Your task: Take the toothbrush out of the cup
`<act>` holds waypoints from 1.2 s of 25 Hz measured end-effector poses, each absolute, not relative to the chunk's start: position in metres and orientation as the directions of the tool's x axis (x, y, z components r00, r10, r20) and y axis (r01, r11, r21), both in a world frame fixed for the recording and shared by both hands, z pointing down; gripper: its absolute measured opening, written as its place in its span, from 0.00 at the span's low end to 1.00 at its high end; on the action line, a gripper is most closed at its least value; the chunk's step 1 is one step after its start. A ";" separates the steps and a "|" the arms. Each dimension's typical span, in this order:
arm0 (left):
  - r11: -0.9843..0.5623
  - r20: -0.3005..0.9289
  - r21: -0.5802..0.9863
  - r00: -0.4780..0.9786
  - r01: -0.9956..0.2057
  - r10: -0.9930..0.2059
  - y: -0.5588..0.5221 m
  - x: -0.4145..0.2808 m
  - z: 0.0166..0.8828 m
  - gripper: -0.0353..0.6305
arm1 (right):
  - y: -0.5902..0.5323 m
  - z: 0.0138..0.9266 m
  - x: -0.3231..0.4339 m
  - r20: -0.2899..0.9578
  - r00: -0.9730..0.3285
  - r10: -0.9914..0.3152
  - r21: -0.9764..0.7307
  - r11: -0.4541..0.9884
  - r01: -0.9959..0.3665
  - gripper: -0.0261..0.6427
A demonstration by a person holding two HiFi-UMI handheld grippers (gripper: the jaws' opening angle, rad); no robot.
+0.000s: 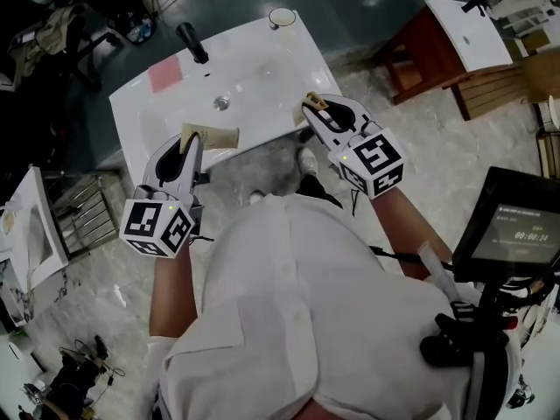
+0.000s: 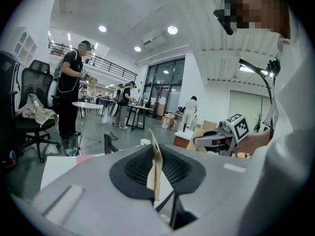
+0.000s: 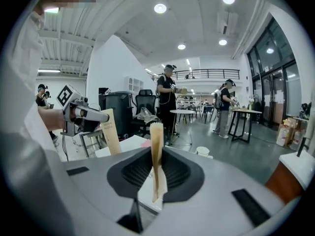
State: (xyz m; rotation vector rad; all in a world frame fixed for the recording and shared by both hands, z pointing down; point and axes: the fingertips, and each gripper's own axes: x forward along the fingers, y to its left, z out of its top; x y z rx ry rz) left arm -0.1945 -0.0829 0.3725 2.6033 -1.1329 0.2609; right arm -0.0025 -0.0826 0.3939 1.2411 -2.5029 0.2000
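Cup (image 1: 282,17) on sink (image 1: 262,68) far corner, beyond right gripper (image 1: 313,105) (nearer hand); we see no toothbrush in it. Right jaws nearly closed, pinching upright tan strip (image 3: 156,151); left gripper (image 1: 188,136) pinching tan carton (image 1: 217,136).

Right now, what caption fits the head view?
Over a white sink, the left hand-held gripper pinches a tan box and the right hand-held gripper a thin tan strip.

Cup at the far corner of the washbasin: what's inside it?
Nothing sticks out above the rim of the cup. From above its inside looks dark, and the bottom is too small to make out, so I cannot say whether it is empty.
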 end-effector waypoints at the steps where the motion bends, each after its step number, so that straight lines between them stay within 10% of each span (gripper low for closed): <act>1: -0.649 0.279 0.191 0.675 -0.736 -0.683 -0.084 -0.193 0.374 0.12 | -0.084 0.395 -0.002 0.359 -0.563 -0.744 0.024 0.611 -0.791 0.12; 30: -0.656 0.292 0.192 0.680 -0.730 -0.672 -0.096 -0.189 0.373 0.12 | -0.087 0.397 0.018 0.362 -0.525 -0.770 0.026 0.571 -0.821 0.12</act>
